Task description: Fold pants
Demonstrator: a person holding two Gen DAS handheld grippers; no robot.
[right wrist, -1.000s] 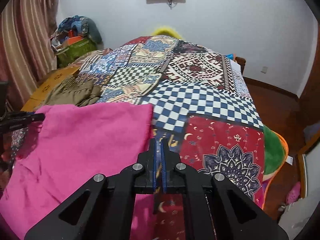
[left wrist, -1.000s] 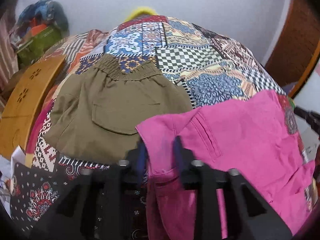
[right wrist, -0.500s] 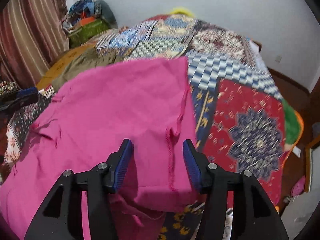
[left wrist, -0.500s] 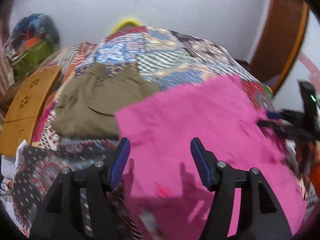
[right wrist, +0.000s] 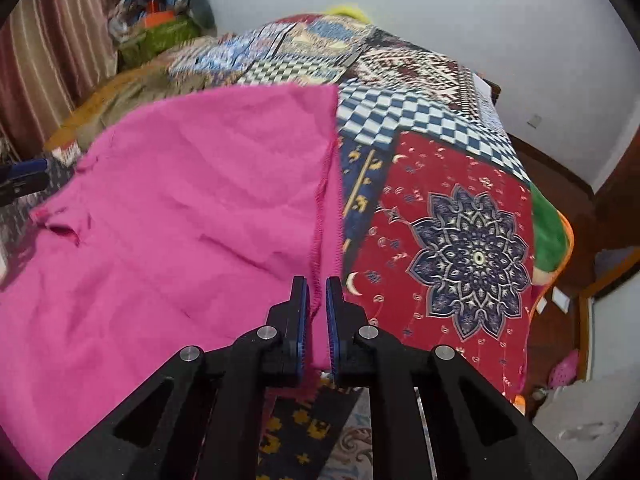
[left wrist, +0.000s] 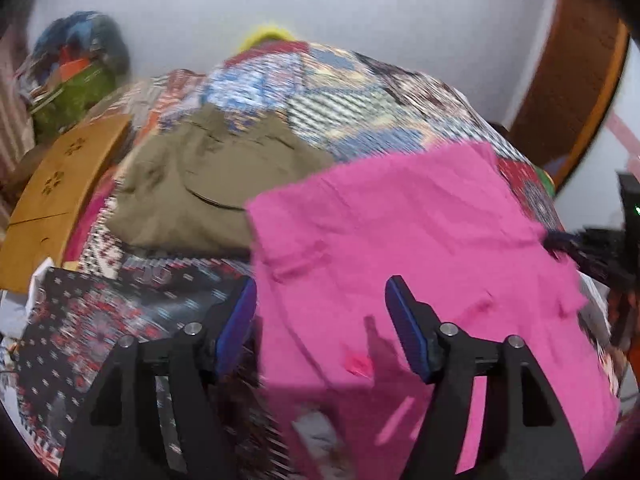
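The pink pants (right wrist: 180,208) lie spread flat on the patchwork bedspread (right wrist: 460,200) of a bed, filling the left half of the right wrist view and the centre and right of the left wrist view (left wrist: 400,240).

Right hand-held gripper (right wrist: 316,292): jaws pressed almost together at lower centre of the frame, pinching the stitched right-hand edge of the pink pants. The fabric seam runs up from between the blue pads (right wrist: 304,320) toward the upper centre of the frame.

Left hand-held gripper (left wrist: 320,304): jaws spread and opening wider. Its fingers (left wrist: 404,328) stand over the near left part of the pink pants and are not pressing on the fabric. The left finger sits at the left edge of the garment, over the bedspread.

A pair of olive pants (left wrist: 208,192) lies on the bed just beyond the pink pants, in the left centre of the left wrist view; the pink fabric overlaps its near right corner. A wooden board (left wrist: 56,192) stands at the left edge of that view. A pile of coloured items (right wrist: 164,20) sits in the upper left of the right wrist view, next to a striped curtain (right wrist: 48,60).
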